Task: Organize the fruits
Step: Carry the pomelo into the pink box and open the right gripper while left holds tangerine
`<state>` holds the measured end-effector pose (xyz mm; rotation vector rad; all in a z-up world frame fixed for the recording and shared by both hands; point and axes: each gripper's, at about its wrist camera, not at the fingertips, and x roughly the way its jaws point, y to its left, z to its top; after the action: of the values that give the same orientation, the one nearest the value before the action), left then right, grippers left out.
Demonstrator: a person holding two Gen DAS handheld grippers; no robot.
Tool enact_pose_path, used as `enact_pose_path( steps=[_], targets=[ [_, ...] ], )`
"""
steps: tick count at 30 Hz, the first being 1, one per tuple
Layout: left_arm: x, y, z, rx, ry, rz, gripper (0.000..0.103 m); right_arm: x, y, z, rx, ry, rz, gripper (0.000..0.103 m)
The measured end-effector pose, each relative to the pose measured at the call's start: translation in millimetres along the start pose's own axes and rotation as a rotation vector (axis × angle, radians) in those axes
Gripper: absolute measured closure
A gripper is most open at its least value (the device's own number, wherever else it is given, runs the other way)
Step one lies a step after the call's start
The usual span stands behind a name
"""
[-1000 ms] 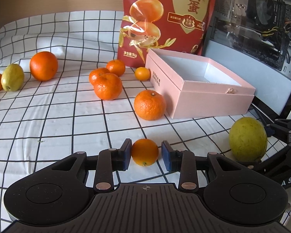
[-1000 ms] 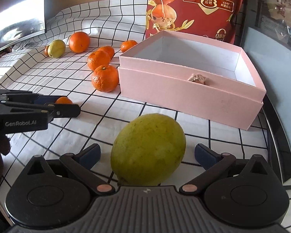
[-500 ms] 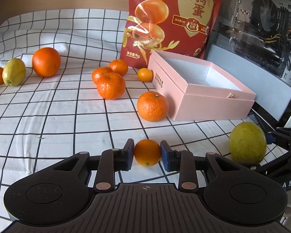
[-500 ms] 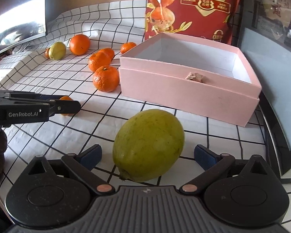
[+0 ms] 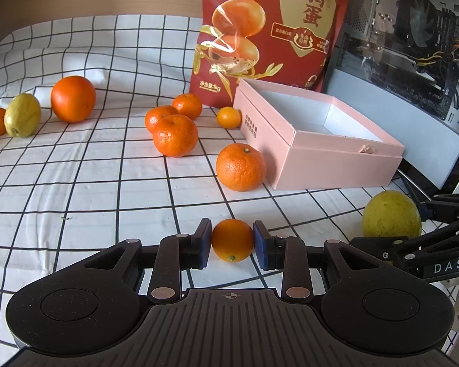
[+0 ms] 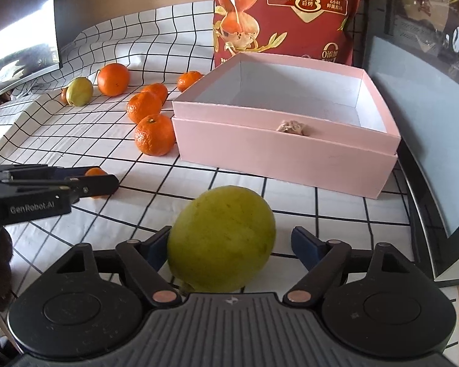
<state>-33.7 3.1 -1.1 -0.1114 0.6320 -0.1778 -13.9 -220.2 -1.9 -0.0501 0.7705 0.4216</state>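
Pink box (image 5: 336,165) rim near mandarin (image 5: 240,167).

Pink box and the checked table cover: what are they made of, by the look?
Pink box: likely paperboard, matte; thin straight walls, crisp folded corners, plain white inside, no gloss. Checked table cover: seems a thin woven cloth, matte, white with black grid; it wrinkles and drapes up at the back, though coated fabric can't be ruled out.

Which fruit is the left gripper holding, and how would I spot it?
Start at the open pink box on the checked cloth, then come toward the camera past the big mandarin. The small orange fruit sits pinched in the left gripper, smoother and far smaller than its neighbours.
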Motion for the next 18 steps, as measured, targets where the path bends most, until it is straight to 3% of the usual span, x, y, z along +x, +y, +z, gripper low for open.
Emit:
enact_pose_path(
  steps=[4,7,10,18],
  targets=[
    [0.4,0.0,-0.2,-0.001,0.000,-0.001,0.069,2.7,12.5,2.8,-0.036,0.001,-0.036,0.019],
    [0.5,0.8,-0.1,-0.012,-0.001,-0.009,0.069,6.2,18.2,2.5,-0.063,-0.005,-0.065,0.025],
    [0.4,2.2,-0.2,-0.020,-0.002,-0.014,0.069,4.1,16.4,3.9,-0.058,-0.006,-0.062,0.039],
    [0.3,2.4,-0.1,-0.020,-0.002,-0.015,0.069,-2.9,9.0,2.1,-0.051,0.003,-0.033,0.040]
  ],
)
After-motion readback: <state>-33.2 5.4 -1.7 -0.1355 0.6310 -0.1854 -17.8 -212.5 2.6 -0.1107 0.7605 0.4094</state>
